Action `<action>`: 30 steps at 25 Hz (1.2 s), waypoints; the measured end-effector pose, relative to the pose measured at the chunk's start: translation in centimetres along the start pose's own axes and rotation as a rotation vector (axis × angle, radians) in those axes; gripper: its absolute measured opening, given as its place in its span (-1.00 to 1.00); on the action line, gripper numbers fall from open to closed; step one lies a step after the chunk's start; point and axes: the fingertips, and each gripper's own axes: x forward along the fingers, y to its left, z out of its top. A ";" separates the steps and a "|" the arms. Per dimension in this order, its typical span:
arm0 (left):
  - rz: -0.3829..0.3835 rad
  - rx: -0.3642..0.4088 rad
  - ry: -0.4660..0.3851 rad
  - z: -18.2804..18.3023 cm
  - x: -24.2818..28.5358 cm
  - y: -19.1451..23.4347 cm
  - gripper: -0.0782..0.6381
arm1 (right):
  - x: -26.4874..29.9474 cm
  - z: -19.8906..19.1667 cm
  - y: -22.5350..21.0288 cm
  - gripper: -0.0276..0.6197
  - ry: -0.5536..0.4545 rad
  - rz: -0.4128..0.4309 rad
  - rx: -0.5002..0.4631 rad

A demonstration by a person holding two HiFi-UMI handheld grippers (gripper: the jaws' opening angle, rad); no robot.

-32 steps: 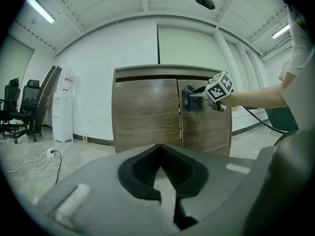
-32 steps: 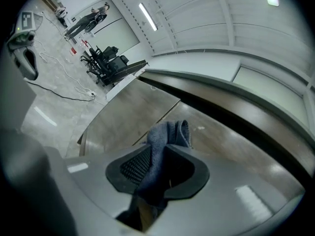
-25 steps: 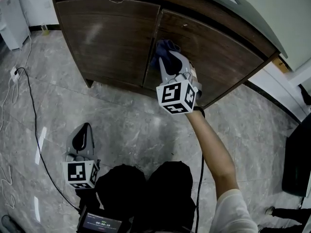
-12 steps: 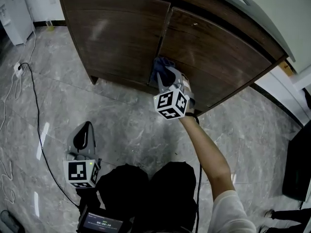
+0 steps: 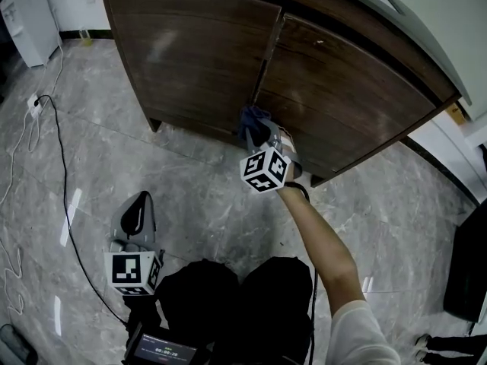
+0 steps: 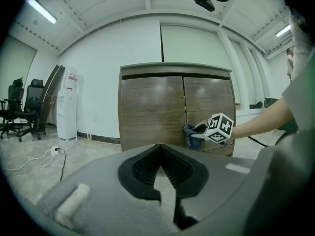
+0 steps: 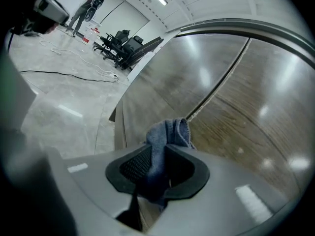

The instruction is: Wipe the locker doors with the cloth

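Observation:
A dark wooden locker with two doors fills the top of the head view: the left door (image 5: 194, 59) and the right door (image 5: 350, 101), split by a narrow seam. My right gripper (image 5: 255, 124) is shut on a blue cloth (image 5: 253, 117) and presses it against the lower part of the seam. In the right gripper view the blue cloth (image 7: 165, 141) bunches between the jaws against the wood (image 7: 246, 127). My left gripper (image 5: 135, 217) hangs low over the floor, away from the locker; its jaws look closed together with nothing in them.
Grey marble floor (image 5: 190, 181) lies in front of the locker. A black cable (image 5: 65, 188) runs across it on the left. A white appliance (image 5: 30, 17) stands at the far left. Office chairs (image 6: 22, 109) stand farther off.
My right gripper has slid the cloth down the seam between the doors, from mid-height toward the bottom edge. The left gripper has stayed where it was.

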 end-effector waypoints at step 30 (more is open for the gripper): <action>0.014 -0.020 0.005 -0.2 0.0 0.8 -0.77 | -3.0 9.6 -6.1 -0.63 -0.117 -0.043 0.016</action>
